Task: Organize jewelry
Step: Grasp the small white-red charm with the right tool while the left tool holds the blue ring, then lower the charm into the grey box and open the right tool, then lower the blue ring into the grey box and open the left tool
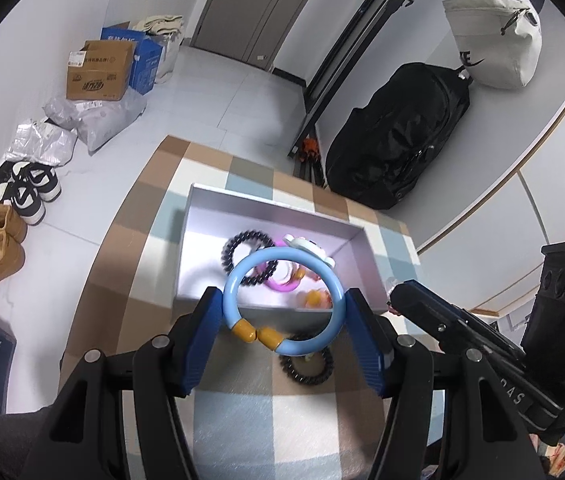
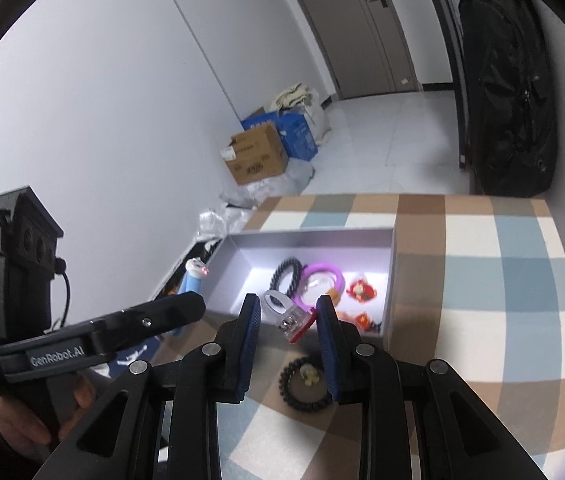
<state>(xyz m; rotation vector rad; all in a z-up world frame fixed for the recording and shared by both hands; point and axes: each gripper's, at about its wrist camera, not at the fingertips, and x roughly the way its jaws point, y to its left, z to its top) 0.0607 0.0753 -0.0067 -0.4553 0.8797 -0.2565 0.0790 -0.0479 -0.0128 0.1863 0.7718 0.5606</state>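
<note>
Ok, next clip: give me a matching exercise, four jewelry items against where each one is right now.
Items:
1. blue bangle
2. clear ring
3. purple bangle
4. black bead bracelet with charm

Places:
A. lying inside the box
B. on the checked cloth, outside the box
C. between the left gripper's fingers
D. between the right gripper's fingers

Pairs: 1-C, 2-D, 3-A, 4-B

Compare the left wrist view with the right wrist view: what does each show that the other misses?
Only the left wrist view shows the left gripper holding the blue bangle, and shoes on the floor. Only the right wrist view shows the right gripper holding a clear ring. Both show the grey box with a purple bracelet inside, and a black beaded bracelet on the checked cloth.
</note>
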